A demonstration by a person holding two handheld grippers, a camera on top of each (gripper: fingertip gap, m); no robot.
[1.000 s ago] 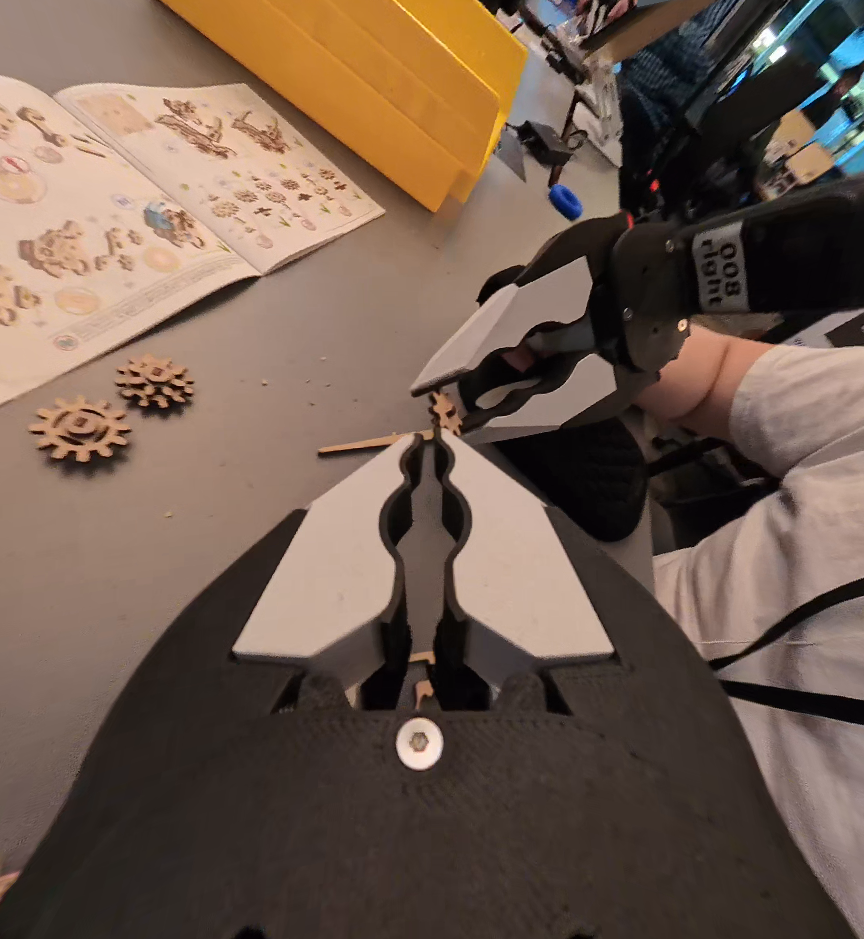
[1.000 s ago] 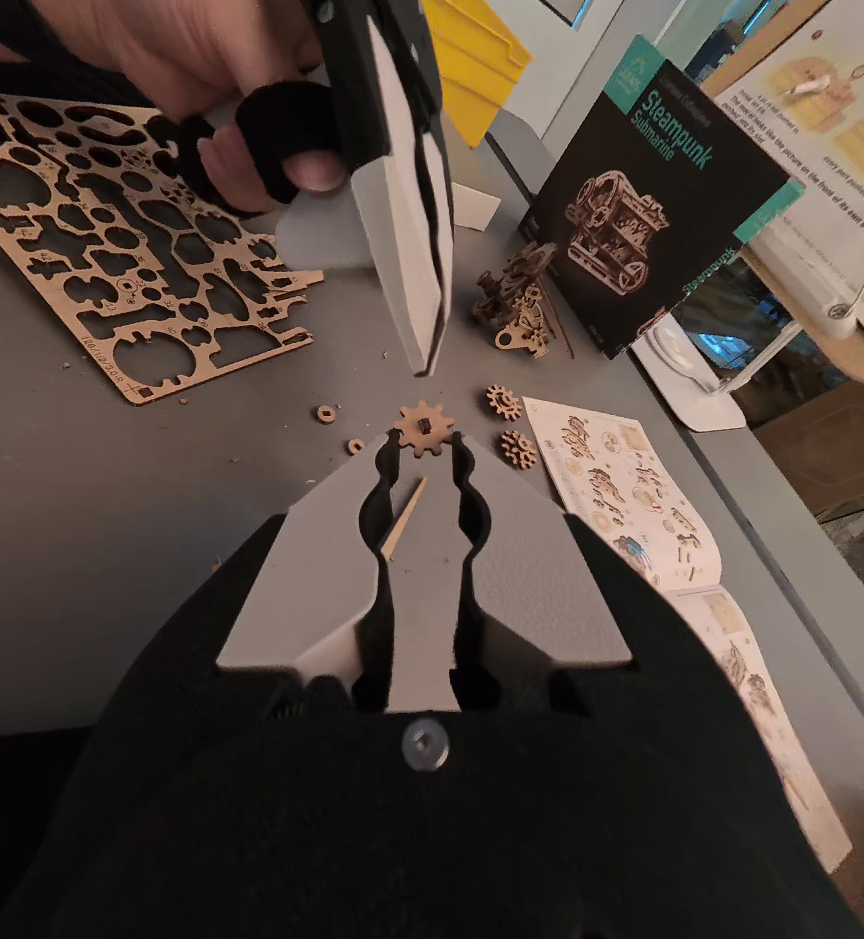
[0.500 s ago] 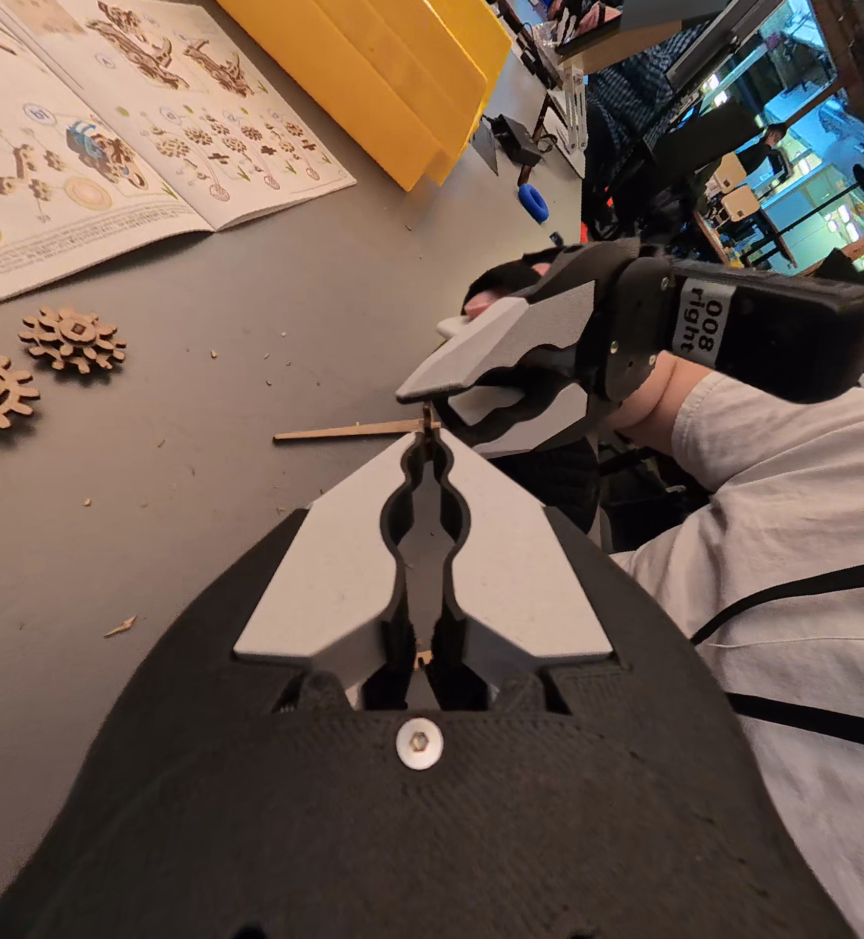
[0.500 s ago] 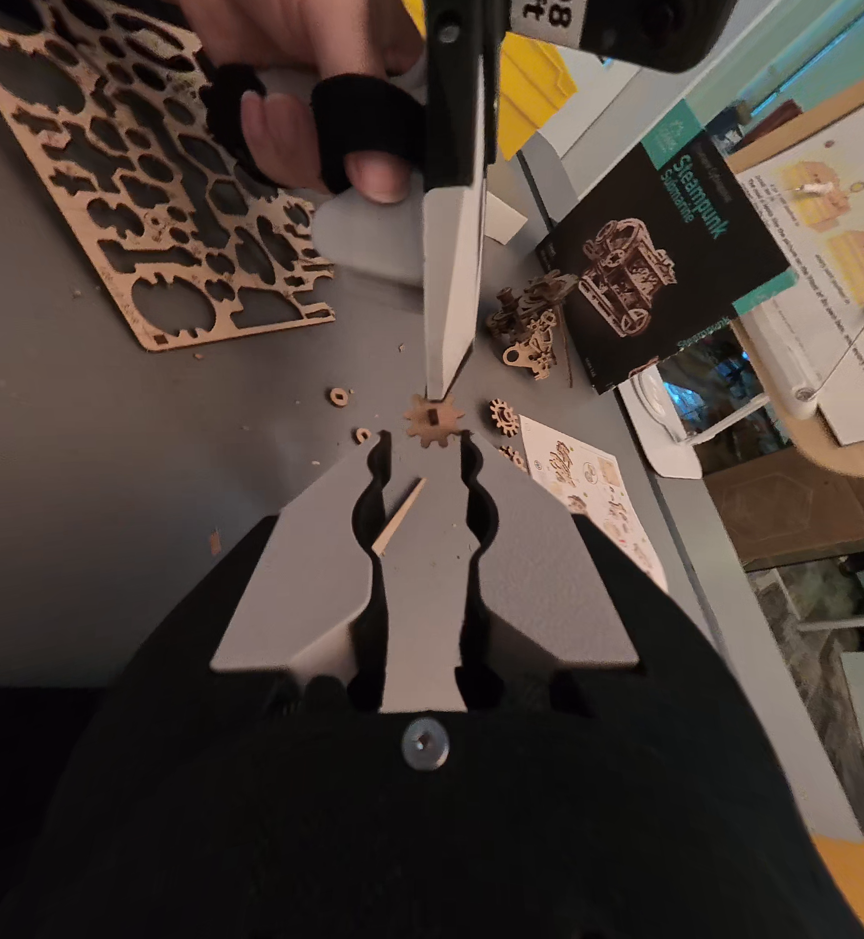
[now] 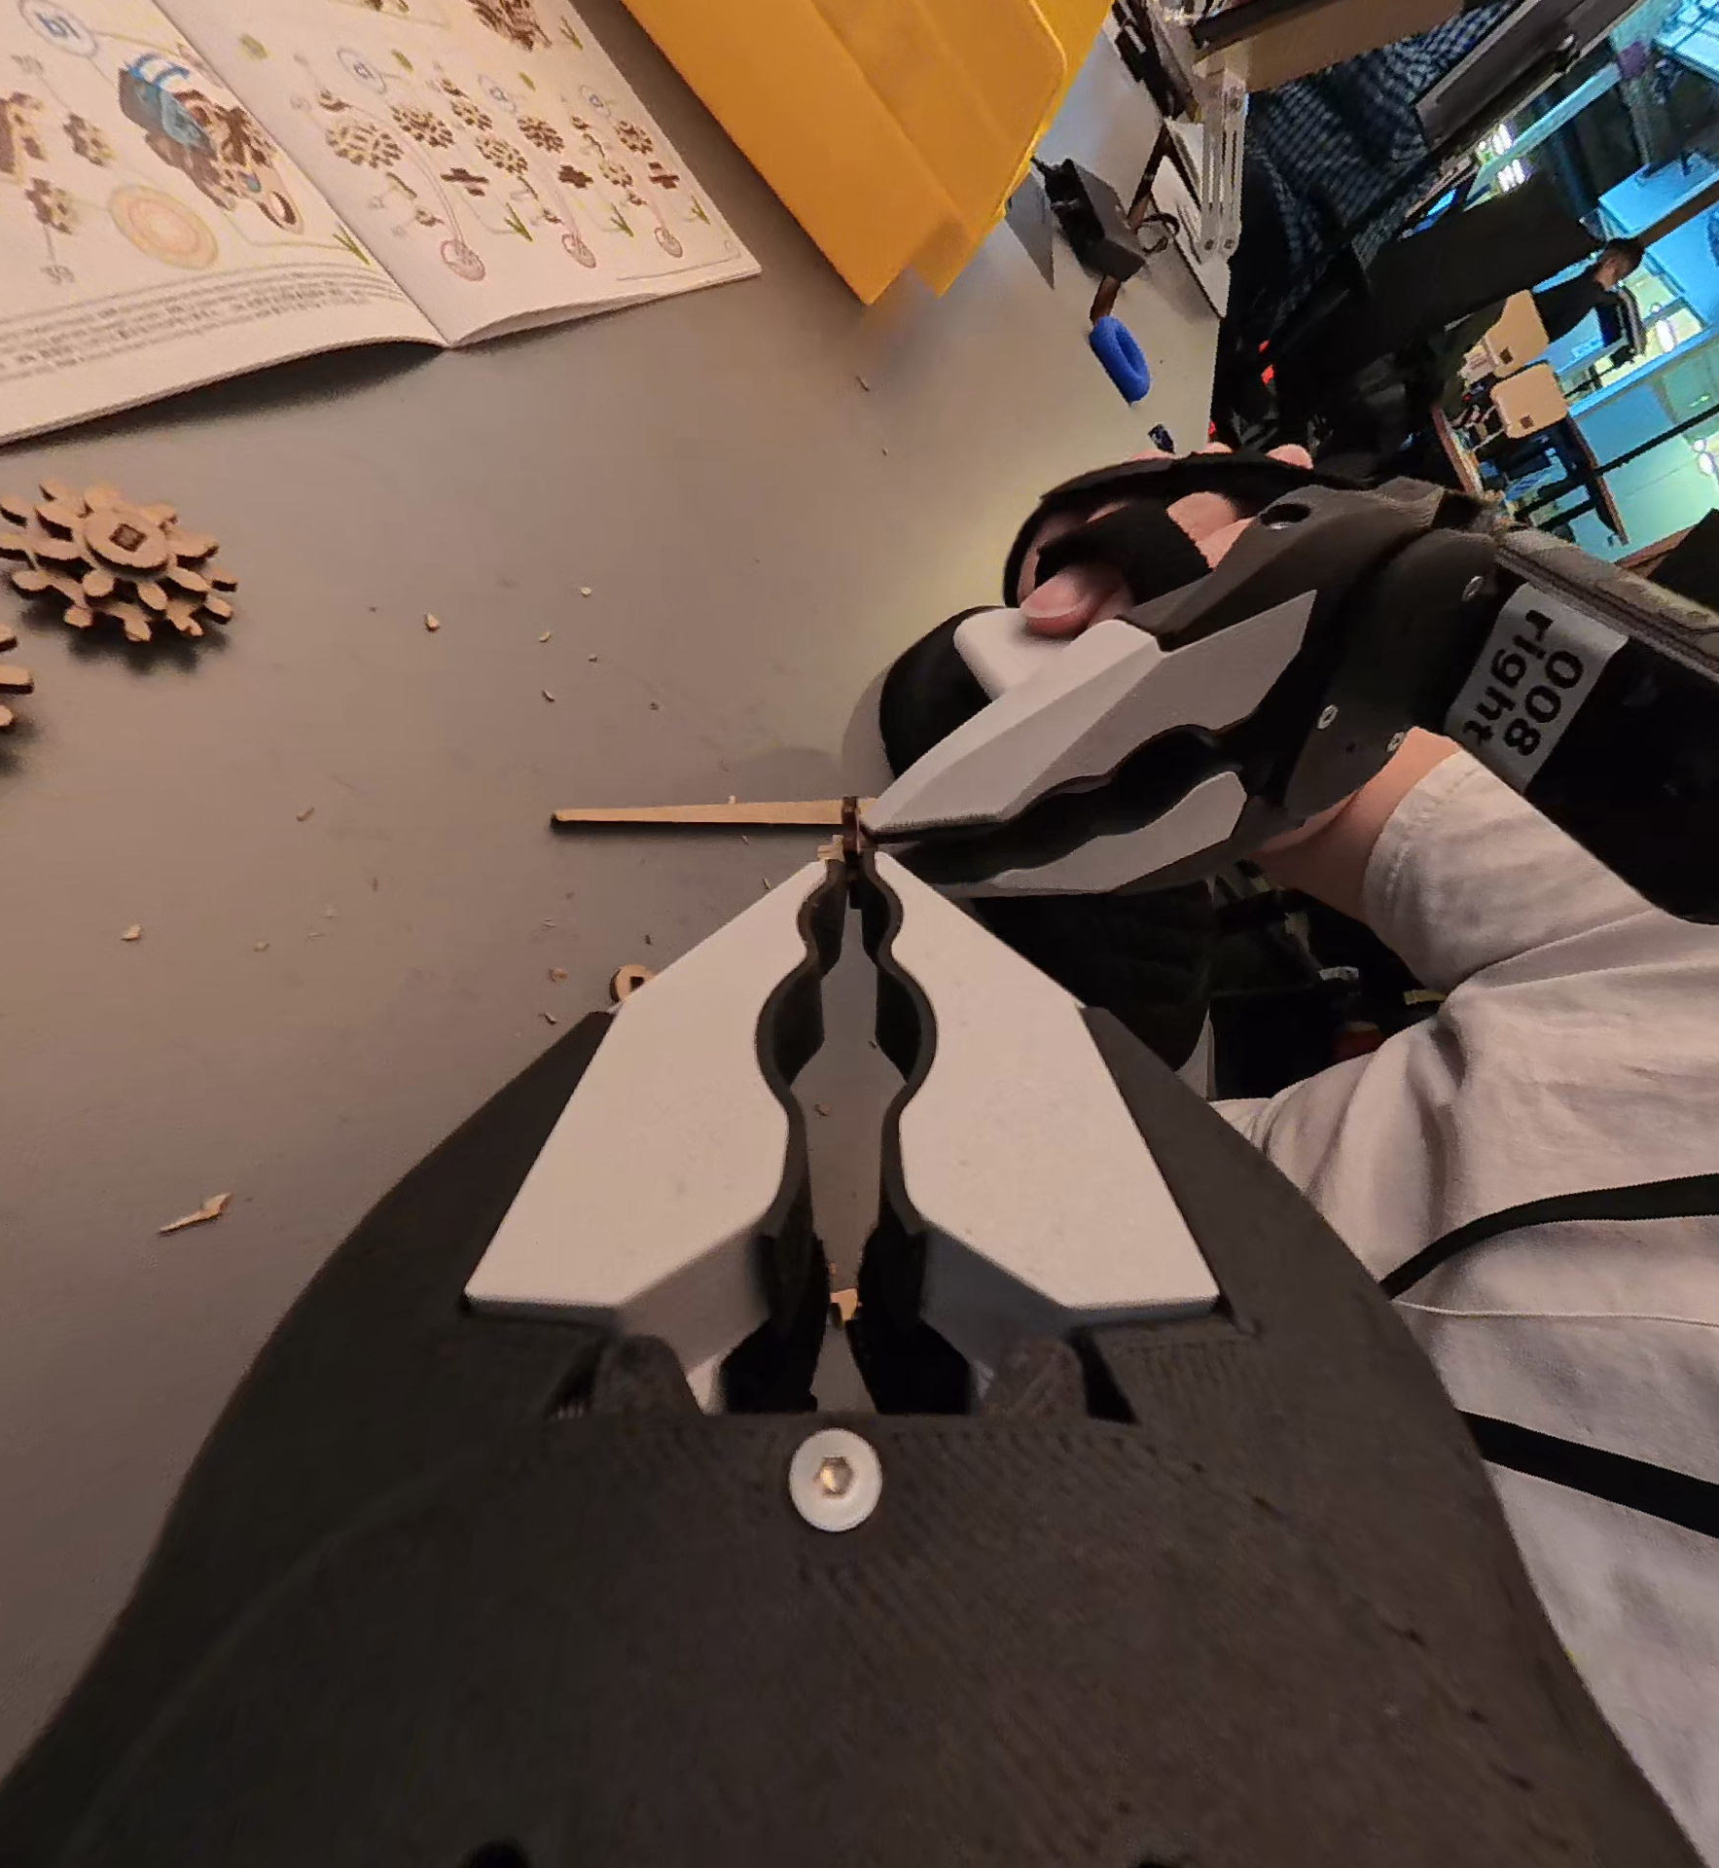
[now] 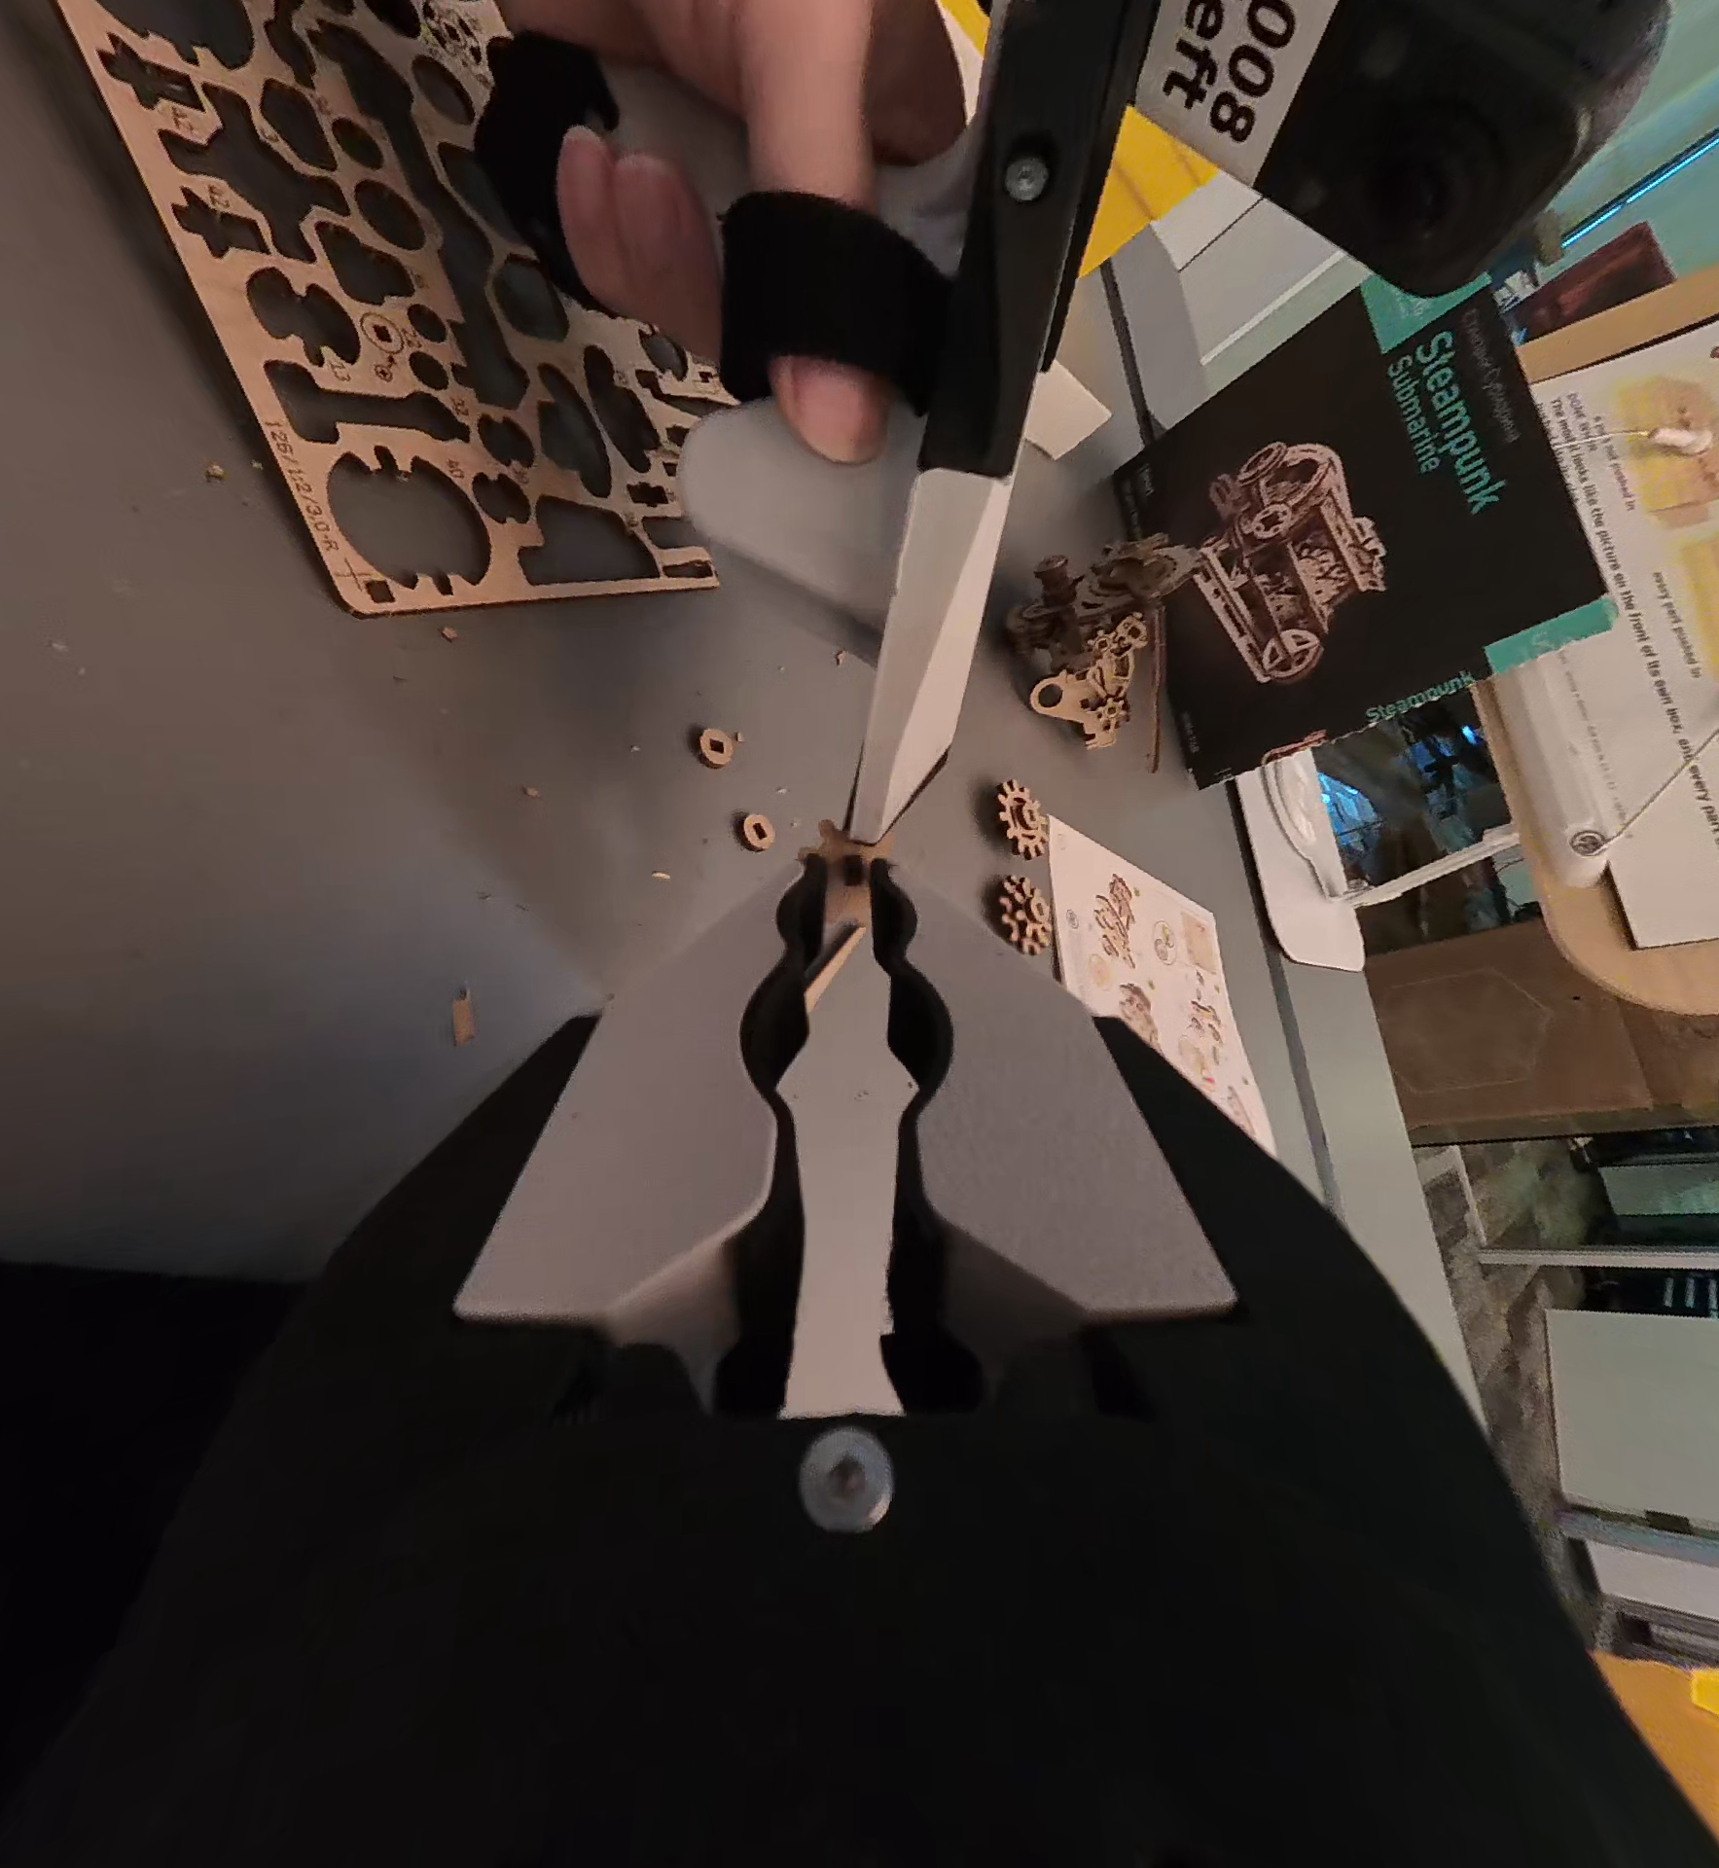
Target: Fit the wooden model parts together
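A small wooden gear (image 6: 840, 861) is held above the grey table (image 6: 228, 910), edge-on in the left wrist view (image 5: 846, 847). My left gripper (image 5: 847, 871) is shut, its tips pinching the gear's rim; in the right wrist view it (image 6: 870, 824) comes down from above. My right gripper (image 6: 845, 881) has its fingertips on either side of the gear; in the left wrist view it (image 5: 880, 834) reaches in from the right. A thin wooden stick (image 5: 693, 812) has one end at the gear; I cannot tell whether it sits in the hole.
Two larger gears (image 5: 112, 561) and an open booklet (image 5: 279, 172) lie to the left, with a yellow bin (image 5: 865, 111) behind. The right wrist view shows a punched-out plywood sheet (image 6: 360, 334), two small rings (image 6: 717, 746), a part-built model (image 6: 1087, 637) and a black box (image 6: 1340, 526). The grippers are tip to tip, or close to it. Left tips and right tips are each some 20 cm from the part-built model (image 6: 1087, 637).
My right gripper's fingers have narrowed from open to closed around the small gear. My left gripper has come down until its tip meets the gear at the right gripper's tips.
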